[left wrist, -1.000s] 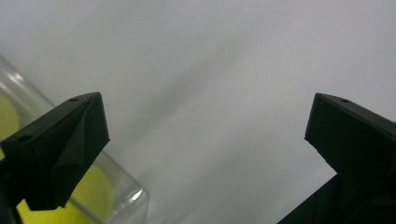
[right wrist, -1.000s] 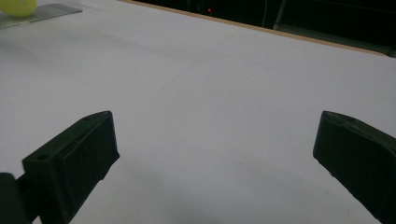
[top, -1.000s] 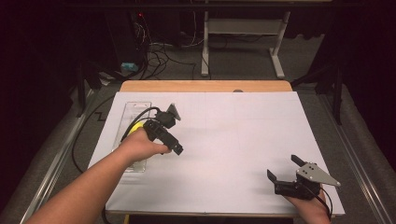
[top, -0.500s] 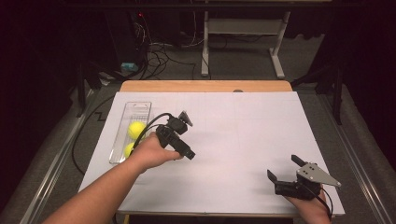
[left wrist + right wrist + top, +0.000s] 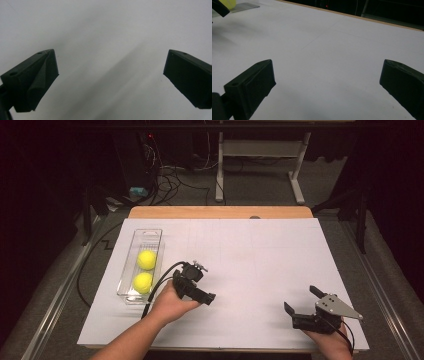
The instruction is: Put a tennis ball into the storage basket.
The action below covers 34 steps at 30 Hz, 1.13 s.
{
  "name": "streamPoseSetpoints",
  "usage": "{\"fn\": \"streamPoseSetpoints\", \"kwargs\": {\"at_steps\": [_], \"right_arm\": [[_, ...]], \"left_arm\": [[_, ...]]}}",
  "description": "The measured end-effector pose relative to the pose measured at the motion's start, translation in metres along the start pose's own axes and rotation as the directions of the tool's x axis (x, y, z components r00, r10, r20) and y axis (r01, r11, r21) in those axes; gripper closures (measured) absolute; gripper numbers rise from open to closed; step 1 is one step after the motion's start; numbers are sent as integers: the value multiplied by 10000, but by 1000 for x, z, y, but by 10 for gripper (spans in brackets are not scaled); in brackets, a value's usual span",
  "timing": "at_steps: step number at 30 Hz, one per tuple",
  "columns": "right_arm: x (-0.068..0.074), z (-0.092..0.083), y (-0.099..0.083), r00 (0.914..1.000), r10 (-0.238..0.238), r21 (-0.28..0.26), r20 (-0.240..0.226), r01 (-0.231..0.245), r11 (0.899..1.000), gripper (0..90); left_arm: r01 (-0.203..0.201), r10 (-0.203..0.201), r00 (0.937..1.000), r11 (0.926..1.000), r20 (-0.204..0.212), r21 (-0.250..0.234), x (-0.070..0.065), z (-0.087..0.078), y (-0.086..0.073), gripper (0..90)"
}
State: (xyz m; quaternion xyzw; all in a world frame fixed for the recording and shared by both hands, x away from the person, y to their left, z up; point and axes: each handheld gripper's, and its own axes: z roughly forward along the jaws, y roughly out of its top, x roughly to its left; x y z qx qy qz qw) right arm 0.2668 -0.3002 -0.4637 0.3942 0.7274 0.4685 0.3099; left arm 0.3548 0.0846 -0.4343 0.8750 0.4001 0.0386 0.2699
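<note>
Left claw (image 5: pixel 207 297) jaws apart, empty; clear rectangular plastic bin (image 5: pixel 126 282) with two fuzzy yellow balls (image 5: pixel 146 259) just beside. Right claw (image 5: pixel 302 300) apart, smooth white counter (image 5: pixel 260 260) ahead.

The high view looks forward and down from above my side of the white table (image 5: pixel 260 255), taking in its whole top. The left gripper view rides my left gripper (image 5: pixel 196 287) and faces the white table close up. The right gripper view rides my right gripper (image 5: pixel 303 301), looking low across the table toward its far edge; both share that surface.
</note>
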Motion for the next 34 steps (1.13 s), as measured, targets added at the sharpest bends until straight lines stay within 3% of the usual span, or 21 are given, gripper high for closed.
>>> {"fn": "streamPoseSetpoints", "kwargs": {"at_steps": [2, 5, 9, 14, 16, 17, 19, 22, 25, 26, 30, 34], "right_arm": [[1, 1, 0, 10000, 0, 4, -70, 1, 10000, 0], [2, 2, 0, 9999, -58, -17, -121, 58, 10000, 0], [4, 0, 2, 9999, 30, -100, -166, -31, 9999, 0], [7, 1, 3, 9995, 190, -157, -241, -194, 9997, 0], [10, 1, 4, 9994, 227, -170, -276, -232, 9996, 0], [12, 2, 4, 9993, 227, -182, -301, -232, 9996, 0], [14, 2, 5, 9990, 287, -247, -339, -295, 9993, 0], [16, 0, 6, 9986, 436, -333, -288, -446, 9985, 0], [15, -4, 7, 9977, 658, -509, -156, -665, 9965, 0], [15, -5, 7, 9971, 742, -522, -139, -748, 9958, 0], [11, -9, 8, 9945, 1046, -678, -56, -1047, 9922, 0], [10, -10, 8, 9962, 874, -705, -23, -873, 9937, 0]], "left_arm": [[60, -63, 10000, 9977, -47, -669, 1, 0, -8, 7], [272, -255, 9996, 9864, 129, -1620, 3, 1, -21, 7], [334, -283, 9993, 9605, 224, -2763, 5, 0, -36, 2], [97, -29, 9999, 9039, 168, -4275, 3, -4, -52, 3], [-48, 136, 9998, 8865, 158, -4627, 3, -5, -58, 3], [-140, 232, 9996, 8852, 141, -4649, 3, -6, -59, 3], [-374, 450, 9990, 8650, 31, -5004, 3, -10, -61, 2], [-57, 306, 9989, 8278, 349, -5610, 7, -16, -67, 2], [-140, 400, 9987, 8125, 318, -5828, 10, -18, -72, 2], [-206, 405, 9990, 8105, 208, -5854, 10, -18, -73, 2], [-244, 452, 9988, 8116, 211, -5836, 11, -16, -73, 2], [-340, 556, 9983, 8171, 200, -5754, 8, -14, -73, 2]]}}
